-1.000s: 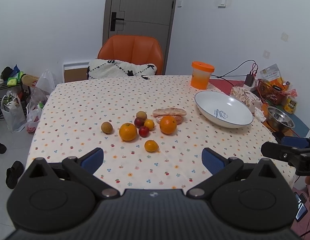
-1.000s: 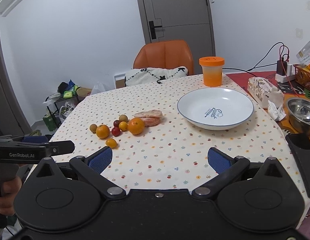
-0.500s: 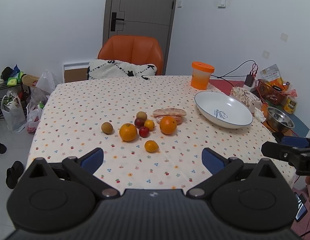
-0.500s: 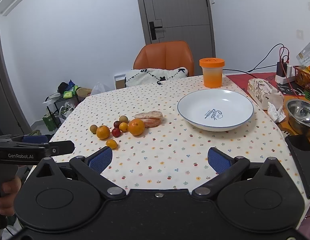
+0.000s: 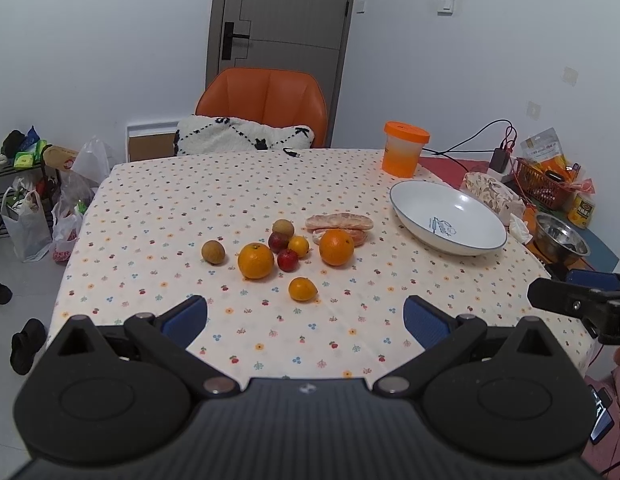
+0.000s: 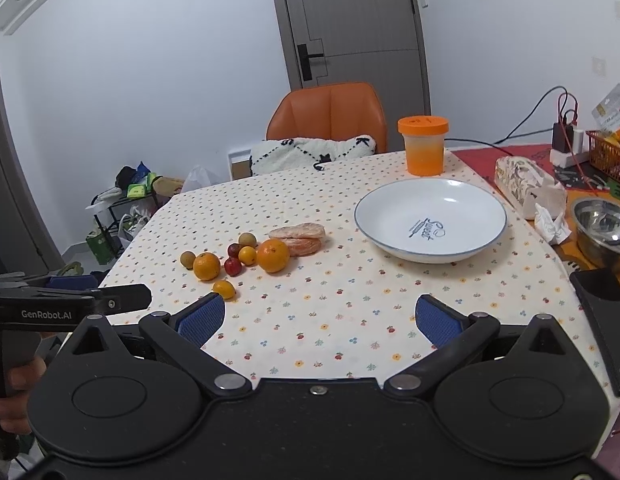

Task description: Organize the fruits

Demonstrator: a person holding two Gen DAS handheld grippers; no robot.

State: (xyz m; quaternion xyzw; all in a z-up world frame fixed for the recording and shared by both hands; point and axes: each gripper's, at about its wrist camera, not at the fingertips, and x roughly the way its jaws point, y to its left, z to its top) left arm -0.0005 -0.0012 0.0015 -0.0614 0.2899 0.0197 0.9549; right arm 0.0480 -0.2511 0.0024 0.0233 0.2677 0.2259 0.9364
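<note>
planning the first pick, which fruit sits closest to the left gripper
The small yellow-orange fruit, lying alone in front of the cluster, nearest the open left gripper.

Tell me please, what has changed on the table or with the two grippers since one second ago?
Nothing visibly changed. The left gripper and right gripper both hang open above the near table edge, holding nothing. The fruits lie loose on the tablecloth, and the white plate has nothing in it.
</note>
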